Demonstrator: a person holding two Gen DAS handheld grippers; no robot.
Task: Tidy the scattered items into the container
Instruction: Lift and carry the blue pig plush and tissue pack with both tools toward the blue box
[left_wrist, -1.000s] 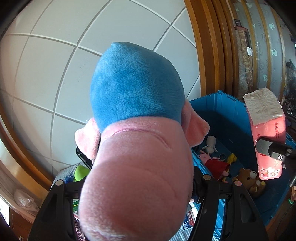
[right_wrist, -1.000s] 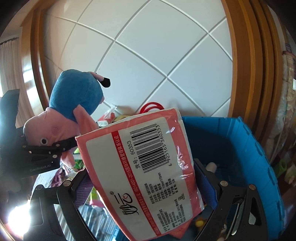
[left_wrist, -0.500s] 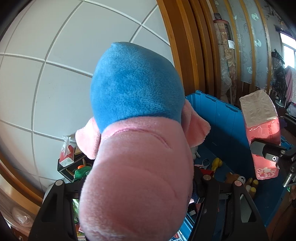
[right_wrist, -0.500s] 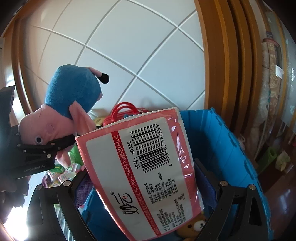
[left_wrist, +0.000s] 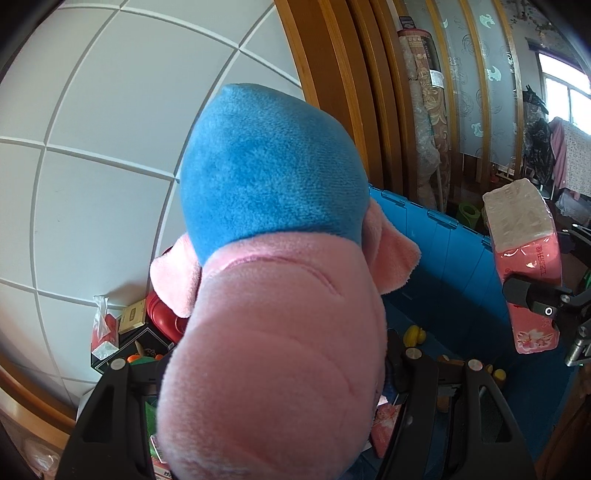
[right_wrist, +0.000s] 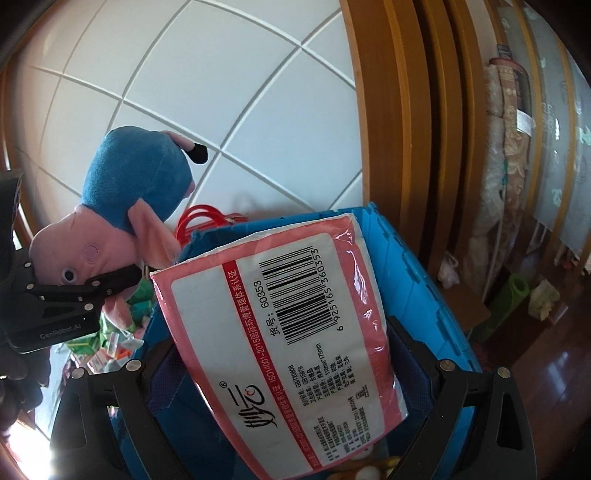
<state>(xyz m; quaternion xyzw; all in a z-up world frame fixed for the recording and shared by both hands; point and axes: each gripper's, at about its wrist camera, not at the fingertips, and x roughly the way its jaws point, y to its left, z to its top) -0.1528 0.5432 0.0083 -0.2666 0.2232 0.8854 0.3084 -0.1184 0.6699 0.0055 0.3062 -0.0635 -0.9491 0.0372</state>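
Currently, left hand-held gripper (left_wrist: 266, 373): gripping the pink pig plush toy in a blue dress (left_wrist: 273, 258) by its snout, both fingers pressing on it.
Right hand-held gripper (right_wrist: 291, 365): clamping a pink pack of tissues (right_wrist: 280, 339), barcode side facing the camera.
Blue storage crate (left_wrist: 450, 251): sitting below both grippers, holding a few small toys.
Plush toy: hanging beside the crate's left rim.
Tissue pack: hovering above the crate's inside.
Red basket (right_wrist: 201, 221): standing behind the crate.
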